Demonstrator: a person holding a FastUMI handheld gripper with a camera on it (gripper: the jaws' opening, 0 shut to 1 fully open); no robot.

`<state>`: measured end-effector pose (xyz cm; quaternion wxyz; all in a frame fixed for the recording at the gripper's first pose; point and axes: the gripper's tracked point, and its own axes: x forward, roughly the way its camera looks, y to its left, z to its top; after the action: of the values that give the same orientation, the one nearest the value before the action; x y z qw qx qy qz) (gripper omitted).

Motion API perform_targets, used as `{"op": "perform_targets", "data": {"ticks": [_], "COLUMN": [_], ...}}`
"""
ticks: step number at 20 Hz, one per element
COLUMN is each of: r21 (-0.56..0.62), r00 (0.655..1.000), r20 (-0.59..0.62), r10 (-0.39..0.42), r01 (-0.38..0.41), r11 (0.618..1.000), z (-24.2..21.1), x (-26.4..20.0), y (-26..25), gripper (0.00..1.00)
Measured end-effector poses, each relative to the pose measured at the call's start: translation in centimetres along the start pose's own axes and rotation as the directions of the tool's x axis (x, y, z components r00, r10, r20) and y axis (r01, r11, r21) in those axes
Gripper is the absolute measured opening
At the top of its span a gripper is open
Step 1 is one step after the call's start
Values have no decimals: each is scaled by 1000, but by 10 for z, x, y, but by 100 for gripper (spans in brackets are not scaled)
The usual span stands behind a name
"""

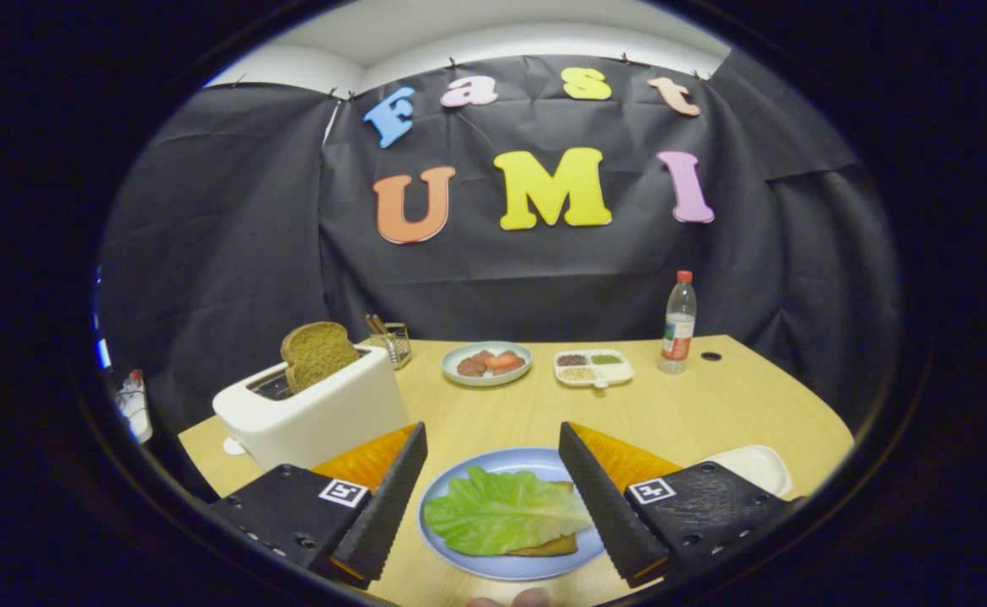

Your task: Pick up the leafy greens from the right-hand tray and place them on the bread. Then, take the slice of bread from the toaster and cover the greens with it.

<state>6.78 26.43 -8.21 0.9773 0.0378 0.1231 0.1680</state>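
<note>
A green leaf (500, 510) lies flat on a slice of bread (554, 546) on a blue plate (517, 461), right between my two fingers. My gripper (493, 438) is open and hovers above the plate with nothing in it. A white toaster (312, 417) stands to the left, beyond my left finger, with a brown slice of bread (316, 352) sticking up from its slot. A white tray (756, 465) sits on the right, behind my right finger, and is mostly hidden by it.
At the back of the wooden table (695, 405) stand a plate of meat and tomato (486, 363), a divided white dish (593, 367), a plastic bottle (678, 324) and a small wire holder (392, 341). A fingertip of the person shows at the bottom.
</note>
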Motion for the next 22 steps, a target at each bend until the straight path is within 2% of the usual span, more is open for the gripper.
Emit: {"op": "perform_targets", "data": {"ticks": [8,17,22], "r21": [-4,-63,-49], "r00": [996,1000,998], "r20": [93,24,-50], "r10": [-7,2,-45], "r01": [7,0,43], "r11": [1000,998,998], "z": [57,51,32], "x": [-7,38,62], "y": [68,166,198], "gripper": [96,96,96]}}
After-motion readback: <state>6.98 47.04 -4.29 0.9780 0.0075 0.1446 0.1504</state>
